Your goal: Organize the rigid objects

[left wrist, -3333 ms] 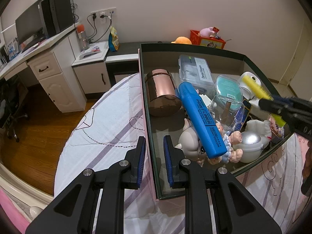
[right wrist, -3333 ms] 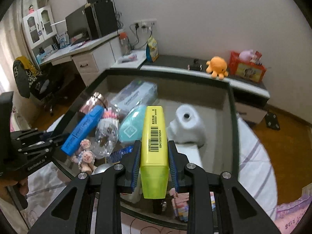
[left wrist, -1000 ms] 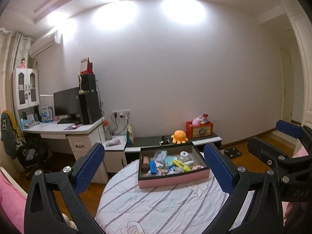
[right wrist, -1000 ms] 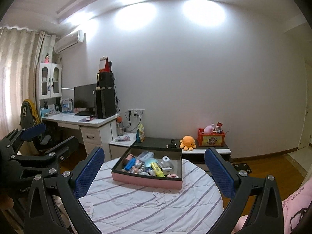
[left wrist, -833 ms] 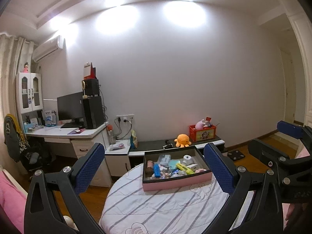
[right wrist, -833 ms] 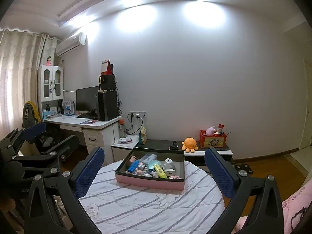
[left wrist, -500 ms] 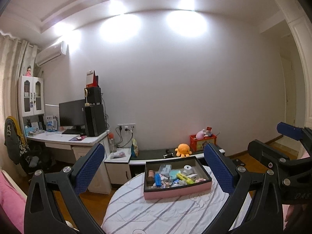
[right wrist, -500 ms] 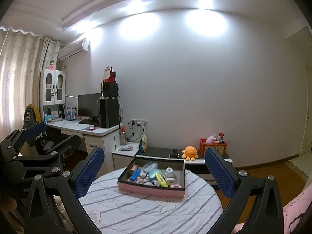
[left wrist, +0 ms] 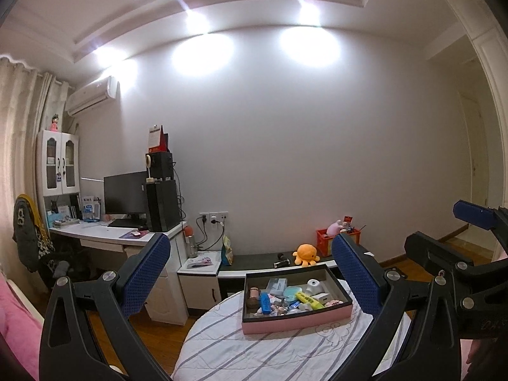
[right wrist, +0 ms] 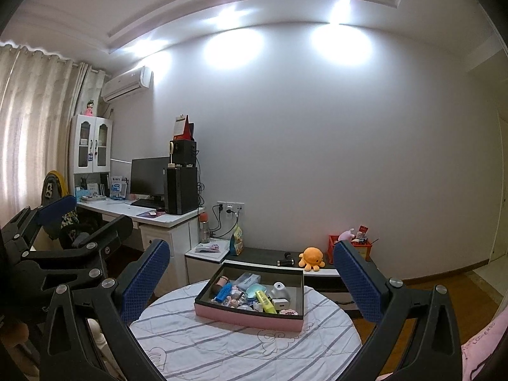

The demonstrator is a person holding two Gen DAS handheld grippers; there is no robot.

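With every item gathered inside the pink box (left wrist: 295, 319), the left gripper (left wrist: 254, 273) and right gripper (right wrist: 254, 273) hang back, jaws spread wide and empty, apparently finished.

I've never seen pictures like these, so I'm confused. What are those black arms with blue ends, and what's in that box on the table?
They are two grabbing tools a person holds, one per hand, each with a camera looking along its two fingers. One picture comes from the left gripper, the other from the right gripper. Both are wide open and hold nothing. Far ahead, a pink box sits on a round table with a striped cloth. Inside lie small things: a yellow highlighter, a blue marker and more. An orange toy octopus sits behind.
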